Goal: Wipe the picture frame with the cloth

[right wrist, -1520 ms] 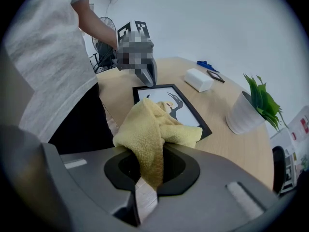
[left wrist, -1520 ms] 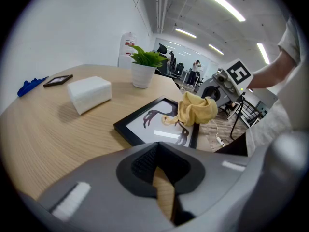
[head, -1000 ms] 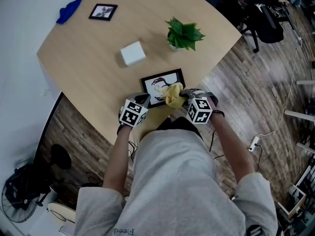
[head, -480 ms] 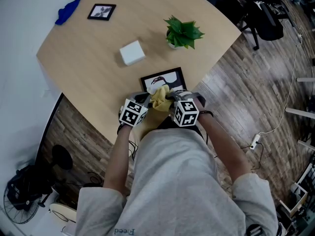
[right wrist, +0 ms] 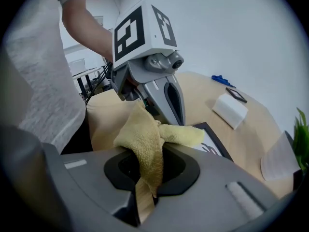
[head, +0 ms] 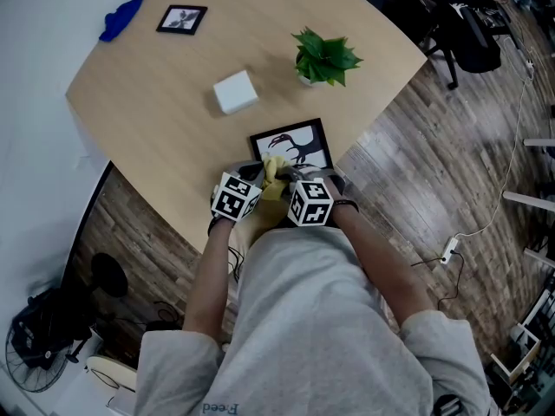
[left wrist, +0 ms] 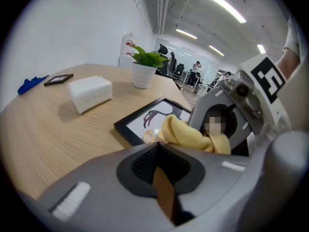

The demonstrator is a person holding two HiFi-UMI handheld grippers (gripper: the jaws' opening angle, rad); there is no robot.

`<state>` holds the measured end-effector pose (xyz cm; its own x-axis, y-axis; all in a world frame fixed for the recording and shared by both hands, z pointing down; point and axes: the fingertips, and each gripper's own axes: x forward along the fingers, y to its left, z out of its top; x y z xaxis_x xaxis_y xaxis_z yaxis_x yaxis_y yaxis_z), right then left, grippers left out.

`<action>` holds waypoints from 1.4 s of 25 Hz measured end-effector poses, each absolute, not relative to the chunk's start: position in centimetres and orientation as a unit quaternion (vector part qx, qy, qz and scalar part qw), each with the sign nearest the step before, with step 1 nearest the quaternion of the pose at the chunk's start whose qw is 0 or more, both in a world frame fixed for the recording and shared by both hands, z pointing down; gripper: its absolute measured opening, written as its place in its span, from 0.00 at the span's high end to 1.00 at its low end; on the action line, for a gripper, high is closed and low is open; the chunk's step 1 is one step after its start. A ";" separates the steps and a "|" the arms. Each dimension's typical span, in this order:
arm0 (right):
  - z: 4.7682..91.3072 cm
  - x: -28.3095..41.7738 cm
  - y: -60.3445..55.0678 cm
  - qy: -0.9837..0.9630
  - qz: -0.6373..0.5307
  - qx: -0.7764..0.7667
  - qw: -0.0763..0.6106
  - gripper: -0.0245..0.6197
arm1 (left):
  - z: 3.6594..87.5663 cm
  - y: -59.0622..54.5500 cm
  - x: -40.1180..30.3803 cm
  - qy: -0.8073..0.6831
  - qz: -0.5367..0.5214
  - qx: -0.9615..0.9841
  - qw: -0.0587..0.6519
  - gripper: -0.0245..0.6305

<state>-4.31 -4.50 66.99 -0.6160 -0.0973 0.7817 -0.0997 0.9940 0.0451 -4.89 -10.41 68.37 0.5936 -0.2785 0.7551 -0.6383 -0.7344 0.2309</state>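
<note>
The right gripper [right wrist: 145, 192], jaws clamped on the yellow cloth [right wrist: 145, 139], has swept left across the near part of the picture frame [head: 299, 144] and now sits just beside the left gripper [left wrist: 164, 192], whose jaws are pressed together on nothing. The frame lies flat at the near edge of the pale wood table [head: 165, 111]. A white box [head: 234, 93], potted plant [head: 323, 59], small frame [head: 181, 19] and blue rag [head: 121, 16] lie farther off, with plank floor [head: 434, 163] to the right. Cloth and grippers hide the frame's near edge.

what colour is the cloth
Yellow cloth, clearest in the right gripper view.
</note>
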 end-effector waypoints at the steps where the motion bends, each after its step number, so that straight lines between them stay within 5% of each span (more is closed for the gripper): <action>1: 67.0 -4.4 -4.5 -0.899 0.003 0.054 0.434 0.89 | 68.4 -10.5 -4.9 -0.268 0.362 0.857 0.249 0.89; 21: 65.6 -6.1 -0.3 -0.921 -0.008 -0.006 0.390 0.89 | 68.8 -10.7 -4.7 -0.306 0.386 0.829 0.266 0.88; 35: 58.7 2.8 -1.4 -0.956 0.072 0.120 0.256 0.89 | 61.9 -7.4 -5.8 -0.468 0.312 0.784 0.263 0.88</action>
